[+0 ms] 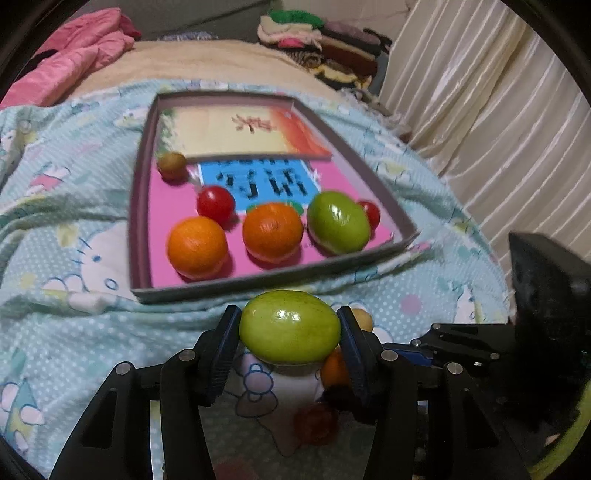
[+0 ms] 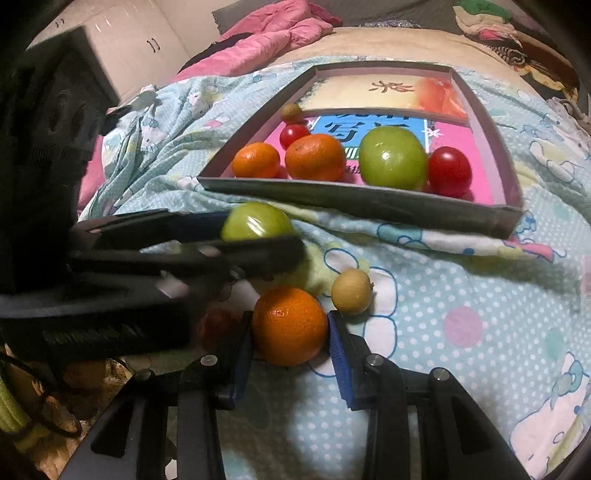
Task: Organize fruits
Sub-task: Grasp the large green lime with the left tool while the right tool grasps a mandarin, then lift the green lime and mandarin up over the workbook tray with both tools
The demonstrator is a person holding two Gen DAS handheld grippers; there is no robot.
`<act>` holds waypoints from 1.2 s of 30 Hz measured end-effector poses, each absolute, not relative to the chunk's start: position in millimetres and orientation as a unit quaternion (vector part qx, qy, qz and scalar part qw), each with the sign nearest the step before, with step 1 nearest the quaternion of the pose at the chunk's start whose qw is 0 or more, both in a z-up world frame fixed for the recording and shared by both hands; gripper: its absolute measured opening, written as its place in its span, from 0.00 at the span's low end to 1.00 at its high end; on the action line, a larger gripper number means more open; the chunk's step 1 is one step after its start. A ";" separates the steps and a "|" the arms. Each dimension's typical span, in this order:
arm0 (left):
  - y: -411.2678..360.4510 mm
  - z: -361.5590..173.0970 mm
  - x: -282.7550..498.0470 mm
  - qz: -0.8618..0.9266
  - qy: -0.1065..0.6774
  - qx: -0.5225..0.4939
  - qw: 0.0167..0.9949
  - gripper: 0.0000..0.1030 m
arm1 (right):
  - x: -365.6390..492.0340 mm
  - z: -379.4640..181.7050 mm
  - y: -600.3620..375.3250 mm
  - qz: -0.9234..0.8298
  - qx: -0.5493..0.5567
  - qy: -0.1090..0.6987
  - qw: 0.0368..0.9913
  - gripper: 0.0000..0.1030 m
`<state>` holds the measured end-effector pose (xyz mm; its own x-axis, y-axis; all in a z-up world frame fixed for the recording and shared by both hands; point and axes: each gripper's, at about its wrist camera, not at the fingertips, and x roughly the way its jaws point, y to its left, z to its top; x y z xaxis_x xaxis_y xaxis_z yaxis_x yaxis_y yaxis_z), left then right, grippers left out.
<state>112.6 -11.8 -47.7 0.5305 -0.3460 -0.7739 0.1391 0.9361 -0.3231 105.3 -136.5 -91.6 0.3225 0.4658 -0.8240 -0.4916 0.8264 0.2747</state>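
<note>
From the left wrist, the left claw [image 1: 289, 334] pinches a green fruit [image 1: 290, 326] just short of the box lid's [image 1: 236, 288] near edge; six fruits already sit inside. From the right wrist, the right claw [image 2: 290, 345] closes around an orange [image 2: 290, 325] on the bed's blanket [image 2: 461, 295], a small tan fruit [image 2: 351, 291] waiting beside it.

Bed covered by a pale blue dotted cartoon blanket [image 2: 461, 295]. Lying directly on it: a shallow cardboard tray [image 2: 369, 201], and just in front, an orange [image 2: 290, 325], a small tan fruit [image 2: 351, 291] and a blurred reddish fruit [image 1: 316, 424]. Pink quilt [image 2: 266, 33] and folded clothes [image 1: 325, 40] at the far end.
</note>
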 end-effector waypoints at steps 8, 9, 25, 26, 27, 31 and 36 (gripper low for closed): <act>5.4 -30.5 99.4 -0.130 0.443 -0.133 0.877 0.53 | 100.1 -72.5 -151.4 0.298 0.016 0.468 0.832 0.37; 7.3 -27.9 98.2 -0.129 0.438 -0.136 0.879 0.53 | 99.7 -69.4 -152.6 0.298 0.018 0.461 0.835 0.37; 32.3 -11.8 89.2 -0.098 0.398 -0.162 0.898 0.53 | 100.1 -33.5 -171.0 0.265 0.024 0.377 0.887 0.37; 33.8 -11.3 89.3 -0.096 0.396 -0.163 0.899 0.53 | 100.9 -32.5 -172.7 0.264 0.026 0.375 0.888 0.37; 35.9 -10.4 89.3 -0.092 0.393 -0.163 0.900 0.53 | 101.9 -31.6 -174.6 0.263 0.028 0.373 0.889 0.37; 42.1 -7.1 89.5 -0.078 0.383 -0.161 0.906 0.53 | 103.9 -27.9 -181.4 0.252 0.031 0.363 0.896 0.37; 47.9 -2.9 90.3 -0.062 0.368 -0.156 0.915 0.53 | 105.9 -22.2 -189.8 0.234 0.029 0.347 0.908 0.37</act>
<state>90.3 47.9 -2.9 0.7215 -0.2285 -0.6536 -0.0009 0.9437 -0.3309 105.9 -189.8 -22.2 0.6498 0.4457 -0.6157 -0.4057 0.8884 0.2150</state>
